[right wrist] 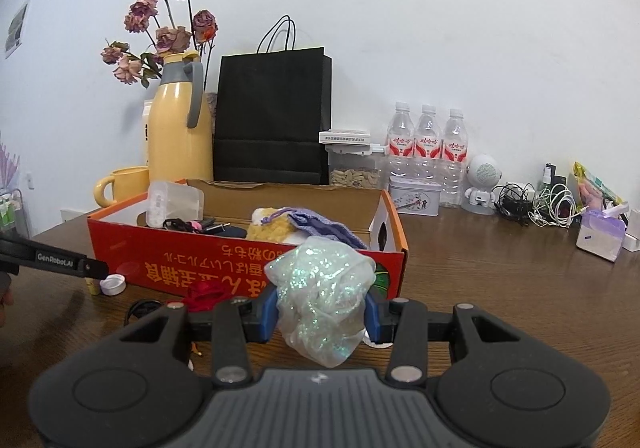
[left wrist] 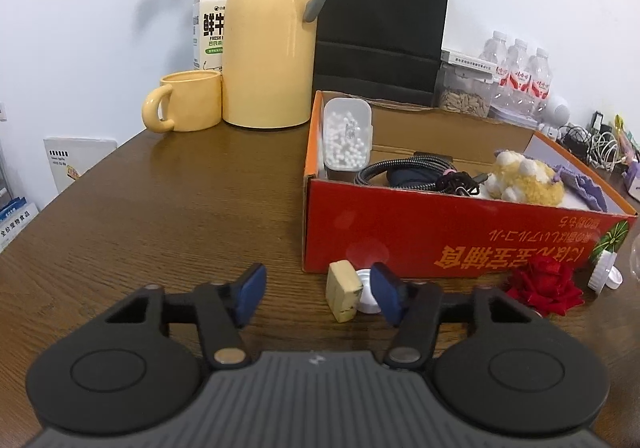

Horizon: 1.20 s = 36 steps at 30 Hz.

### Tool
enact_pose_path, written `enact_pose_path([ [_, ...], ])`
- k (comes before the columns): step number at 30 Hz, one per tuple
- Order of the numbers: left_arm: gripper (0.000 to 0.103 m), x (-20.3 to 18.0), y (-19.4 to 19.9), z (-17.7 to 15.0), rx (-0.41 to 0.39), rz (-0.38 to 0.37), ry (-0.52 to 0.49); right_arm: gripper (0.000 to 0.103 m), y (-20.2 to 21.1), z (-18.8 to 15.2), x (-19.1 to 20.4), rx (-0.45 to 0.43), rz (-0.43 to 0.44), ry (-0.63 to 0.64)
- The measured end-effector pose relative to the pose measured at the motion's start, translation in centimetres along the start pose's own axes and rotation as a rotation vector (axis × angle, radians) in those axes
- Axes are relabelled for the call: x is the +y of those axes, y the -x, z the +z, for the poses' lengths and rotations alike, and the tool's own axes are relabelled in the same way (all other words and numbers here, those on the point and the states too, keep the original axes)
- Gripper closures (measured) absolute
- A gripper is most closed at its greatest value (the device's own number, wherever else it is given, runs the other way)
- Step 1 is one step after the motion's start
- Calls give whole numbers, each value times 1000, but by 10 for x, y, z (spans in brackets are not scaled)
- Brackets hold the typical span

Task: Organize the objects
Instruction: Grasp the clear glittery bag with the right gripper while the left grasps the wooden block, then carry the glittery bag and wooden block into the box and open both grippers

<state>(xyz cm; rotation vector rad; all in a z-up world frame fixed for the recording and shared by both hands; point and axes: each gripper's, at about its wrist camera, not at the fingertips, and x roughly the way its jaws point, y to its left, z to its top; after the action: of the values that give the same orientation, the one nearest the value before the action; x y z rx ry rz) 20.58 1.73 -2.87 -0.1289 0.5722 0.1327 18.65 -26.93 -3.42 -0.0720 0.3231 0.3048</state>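
Between the right tool's (right wrist: 323,314) blue pads hangs a shimmery, crumpled pouch (right wrist: 322,300), pinched lightly: soft, light, slippery. On the bench (left wrist: 160,208), the left tool (left wrist: 318,294) stands spread around a stiff eraser-like block (left wrist: 344,292), untouched, best pinched across flat sides.

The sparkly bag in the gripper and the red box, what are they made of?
The sparkly bag looks like thin, see-through mesh or film with iridescent glitter flecks; it crumples softly between the right gripper's pads. The red box seems to be cardboard: brown inside, printed glossy red outside, with folded flaps.
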Motion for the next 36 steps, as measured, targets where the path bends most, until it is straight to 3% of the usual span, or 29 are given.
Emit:
enact_pose_path([
  [6, 62, 3, 2, -3, -17, -75, 17, 62, 0, 0, 0, 0, -1, -3],
  [8, 80, 2, 2, -3, -13, -62, 5, 62, 1, 0, 0, 1, -1, -2],
  [11, 91, -1, 1, -4, 1, -55, -7, 62, 0, 0, 0, 2, -1, -3],
  [24, 91, -4, 18, -8, -70, -25, -31, 62, 2, -1, -2, -6, -6, -2],
  [30, 91, -6, 39, 1, -118, -60, -26, 62, 4, 2, 7, -13, 12, 37],
  [36, 91, -24, 50, 26, -180, -98, -62, 62, 5, 29, 24, -68, 60, 63],
])
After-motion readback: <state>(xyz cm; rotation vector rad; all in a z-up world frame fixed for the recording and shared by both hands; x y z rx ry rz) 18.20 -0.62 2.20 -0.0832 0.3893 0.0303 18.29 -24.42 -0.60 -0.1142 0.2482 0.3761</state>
